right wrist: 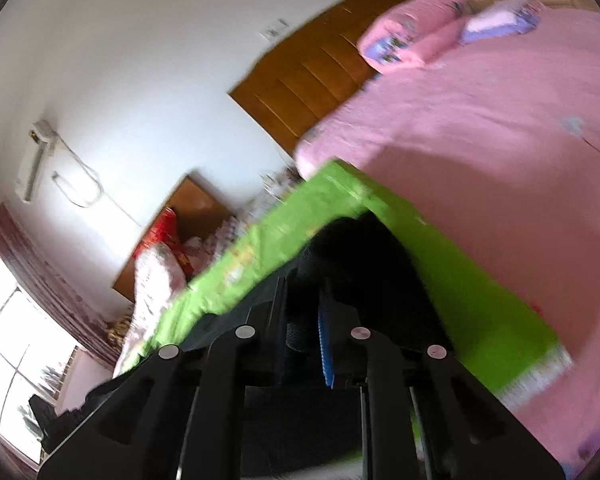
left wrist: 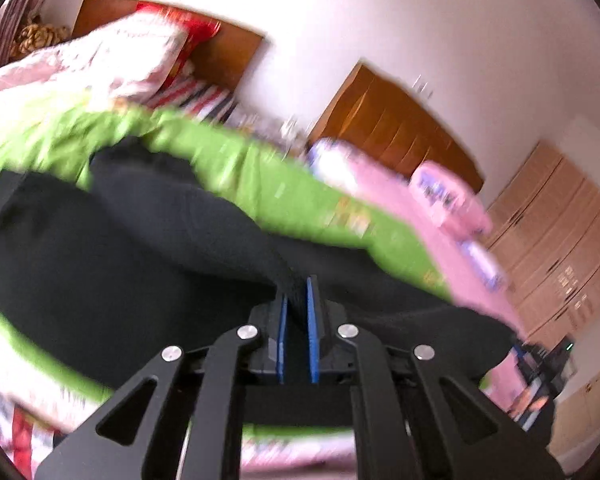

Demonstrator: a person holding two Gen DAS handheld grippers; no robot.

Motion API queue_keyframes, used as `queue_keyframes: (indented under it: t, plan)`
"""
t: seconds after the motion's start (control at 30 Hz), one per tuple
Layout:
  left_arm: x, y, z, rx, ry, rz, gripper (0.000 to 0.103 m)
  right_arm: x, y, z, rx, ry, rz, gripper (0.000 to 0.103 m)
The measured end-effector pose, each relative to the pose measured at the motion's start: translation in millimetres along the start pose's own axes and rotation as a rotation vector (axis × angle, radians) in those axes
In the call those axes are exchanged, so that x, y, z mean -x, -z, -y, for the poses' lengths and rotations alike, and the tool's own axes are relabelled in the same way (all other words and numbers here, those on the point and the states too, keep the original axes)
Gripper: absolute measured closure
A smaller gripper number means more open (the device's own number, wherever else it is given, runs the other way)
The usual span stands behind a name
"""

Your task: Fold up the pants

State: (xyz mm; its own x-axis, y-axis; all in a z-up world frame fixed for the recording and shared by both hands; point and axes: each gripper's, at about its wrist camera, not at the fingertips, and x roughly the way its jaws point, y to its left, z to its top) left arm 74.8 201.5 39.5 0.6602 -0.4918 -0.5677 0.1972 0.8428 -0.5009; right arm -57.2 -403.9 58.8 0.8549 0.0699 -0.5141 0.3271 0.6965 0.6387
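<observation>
Both tools are clamped on the black pants [left wrist: 148,248], which lie on a bright green sheet [left wrist: 260,184] spread over the bed. Seen from the left wrist, the left tool [left wrist: 299,300] has its blue pads [left wrist: 312,320] drawn almost together, with a ridge of dark cloth pinched between them and rising from the fabric spread ahead and to the left. The pants fill the middle of that view, a broad dark mass with the green sheet showing along its far edge and again at the lower left. Seen from the right wrist, the right tool [right wrist: 304,320] is likewise nearly closed, a fold of the black pants [right wrist: 360,256] bunched between its fingers, one ribbed blue pad [right wrist: 325,356] visible on the right side. Beyond that tool the cloth humps up dark against the green sheet [right wrist: 480,312], which runs in a strip to either side. A pink bedspread [right wrist: 480,120] covers the bed next to the green sheet, with pink pillows [right wrist: 412,36] at its head against a wooden headboard [right wrist: 320,76]. A second wooden headboard [left wrist: 172,36] stands further along the white wall, with a red cushion [left wrist: 196,28] and a pale patterned quilt [left wrist: 112,56] heaped before it. At the far right of the left view the other tool [left wrist: 540,372] shows at the edge of the pants. Both pictures are blurred.
</observation>
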Motion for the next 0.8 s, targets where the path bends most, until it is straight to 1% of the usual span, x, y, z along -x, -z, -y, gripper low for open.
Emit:
queue_keyframes:
  t: [0.07,0.1,0.13,0.17,0.2,0.23,0.33,0.4,0.43,0.47,0.53,0.57,0.6,0.63,0.67,0.7,0.73,0.8]
  plan:
    - [-27.4,31.0,-24.0,0.039,-0.041,-0.103,0.094,-10.4,19.1,21.5,-0.016,0.073,-0.061,0.088]
    - [-40.0,39.0,-32.8,0.057,-0.062,-0.14,0.094,-12.8,24.5,29.4,-0.029,0.082,-0.064,0.088]
    - [-47.4,45.7,-42.5,0.066,-0.056,-0.137,0.091,-10.6,25.7,33.7,-0.04,0.064,-0.056,0.089]
    - [-46.6,45.4,-46.4,0.069,-0.043,-0.119,0.09,-7.6,23.7,32.6,-0.046,0.059,-0.051,0.089]
    - [-45.8,41.6,-47.9,0.074,-0.041,-0.119,0.091,-5.0,20.7,28.2,-0.037,0.056,-0.042,0.089]
    - [-39.0,35.1,-45.9,0.075,-0.035,-0.095,0.091,-1.2,17.0,19.0,-0.01,0.056,-0.029,0.089]
    - [-12.8,18.3,-34.1,0.026,-0.059,-0.009,0.095,14.4,11.6,0.6,0.031,0.039,0.003,0.089]
    - [2.7,11.6,-30.2,-0.004,-0.083,0.027,0.096,19.3,13.3,0.5,0.041,0.064,0.0,0.09]
    - [6.1,7.2,-32.2,-0.017,-0.103,0.027,0.096,16.9,16.7,6.4,0.041,0.088,-0.019,0.09]
    - [4.0,9.7,-37.9,-0.014,-0.12,0.016,0.096,10.8,21.3,15.6,0.036,0.118,-0.045,0.09]
    - [-6.0,17.0,-46.7,0.02,-0.13,-0.024,0.096,-1.8,29.7,33.2,0.021,0.155,-0.08,0.087]
    - [-12.9,21.8,-48.0,0.04,-0.128,-0.045,0.096,-1.5,30.9,37.8,0.008,0.15,-0.068,0.087]
    - [-17.0,25.7,-53.4,0.055,-0.132,-0.061,0.089,1.8,30.4,40.0,-0.007,0.133,-0.057,0.076]
    - [-20.8,29.0,-54.5,0.069,-0.127,-0.074,0.073,4.5,29.5,38.4,-0.012,0.135,-0.059,0.07]
    - [-22.1,28.7,-52.3,0.075,-0.121,-0.072,0.064,9.7,26.2,35.1,-0.004,0.149,-0.055,0.067]
    - [-21.6,29.3,-49.3,0.079,-0.119,-0.061,0.05,12.6,23.9,31.1,0.004,0.161,-0.047,0.058]
    - [-19.5,30.6,-47.9,0.086,-0.128,-0.043,0.039,20.5,21.4,25.8,0.02,0.162,-0.029,0.046]
    - [-13.9,30.8,-48.7,0.106,-0.12,-0.021,0.034,31.0,21.2,14.7,0.059,0.133,-0.008,0.044]
